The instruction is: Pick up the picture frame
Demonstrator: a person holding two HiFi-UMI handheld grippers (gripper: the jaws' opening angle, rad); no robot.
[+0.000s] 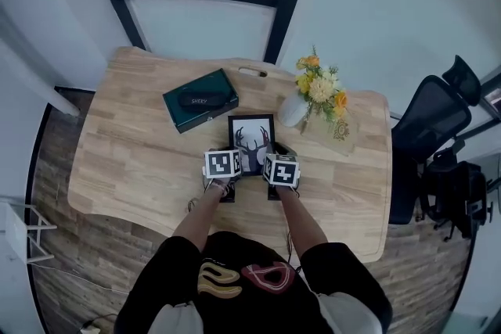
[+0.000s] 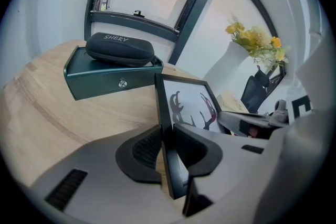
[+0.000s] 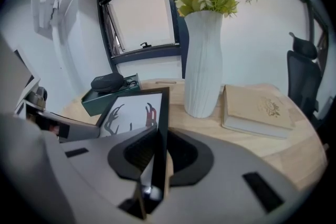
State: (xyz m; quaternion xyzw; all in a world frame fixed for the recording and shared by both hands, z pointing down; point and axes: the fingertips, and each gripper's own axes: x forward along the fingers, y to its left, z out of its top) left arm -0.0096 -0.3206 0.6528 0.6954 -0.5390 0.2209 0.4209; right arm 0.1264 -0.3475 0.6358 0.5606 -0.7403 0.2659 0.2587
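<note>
Here, a person holds a deer-print frame (image 1: 252, 138) over a wooden table (image 1: 133, 160). The left gripper (image 2: 167, 147) is clamped on its left edge and the right gripper (image 3: 157, 152) on its right edge. A green box (image 1: 200, 100) and a white vase (image 1: 293, 112) stand nearby.

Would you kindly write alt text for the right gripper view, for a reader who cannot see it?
The right hand-held gripper clamps its dark jaws on the edge of a black picture frame showing an antler print. Behind it on the wooden table sit a white ribbed vase of yellow flowers, a beige book and a green box.
</note>
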